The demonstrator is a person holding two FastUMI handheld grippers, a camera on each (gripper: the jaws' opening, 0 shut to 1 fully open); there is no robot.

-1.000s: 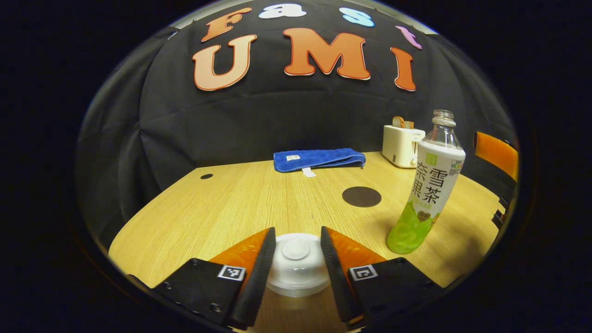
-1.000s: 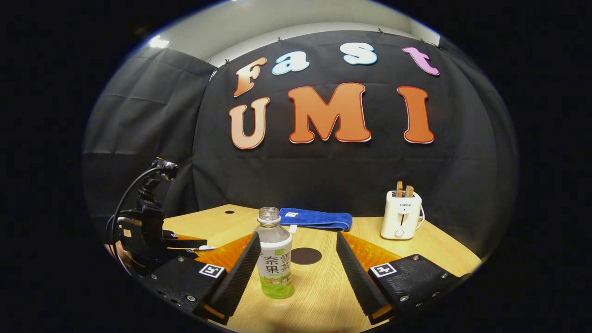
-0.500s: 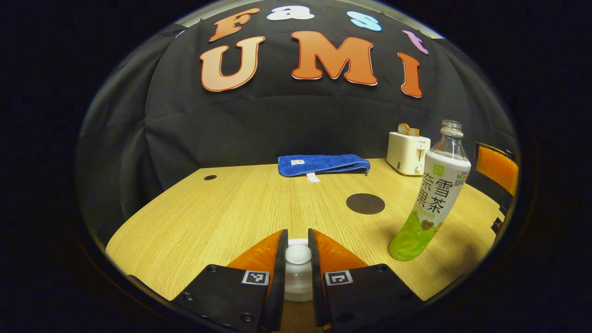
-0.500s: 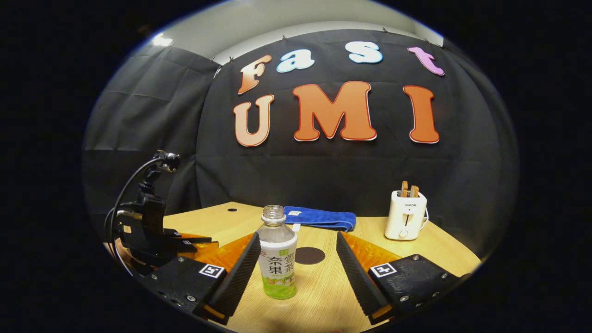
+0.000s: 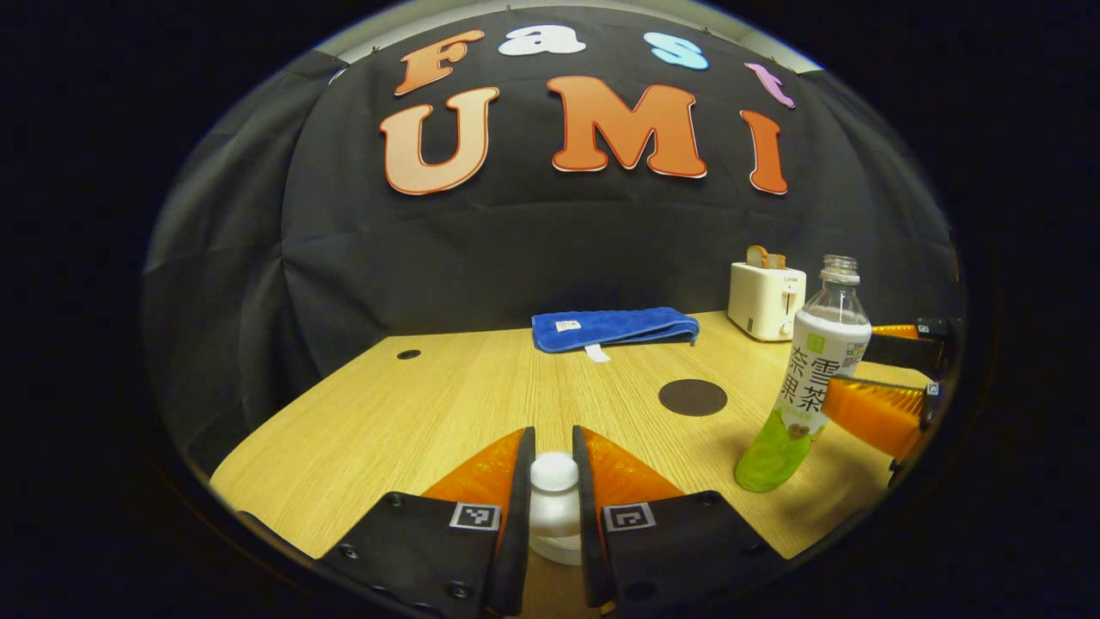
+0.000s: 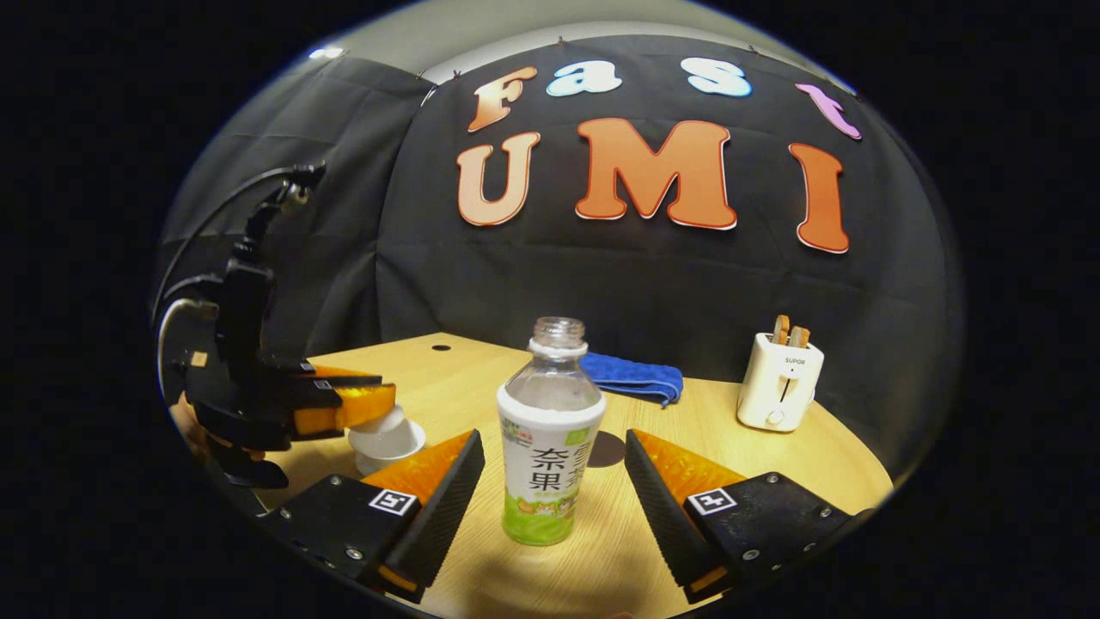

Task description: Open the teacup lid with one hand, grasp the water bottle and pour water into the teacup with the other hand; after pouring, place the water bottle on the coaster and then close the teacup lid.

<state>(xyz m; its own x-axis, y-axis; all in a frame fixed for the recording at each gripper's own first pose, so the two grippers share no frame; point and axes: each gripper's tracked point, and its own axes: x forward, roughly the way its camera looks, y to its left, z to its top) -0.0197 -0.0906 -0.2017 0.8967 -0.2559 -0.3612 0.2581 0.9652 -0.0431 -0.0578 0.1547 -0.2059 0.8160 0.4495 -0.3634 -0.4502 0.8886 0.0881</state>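
Right gripper [image 6: 554, 486] has closed in, fingers apart around the water bottle [image 6: 550, 438]; left gripper [image 5: 554, 503] clamps the teacup lid [image 5: 554, 481].

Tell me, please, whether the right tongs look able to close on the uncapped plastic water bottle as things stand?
Probably yes: the uncapped plastic water bottle stands upright between the right tongs' open fingers, nothing between them.
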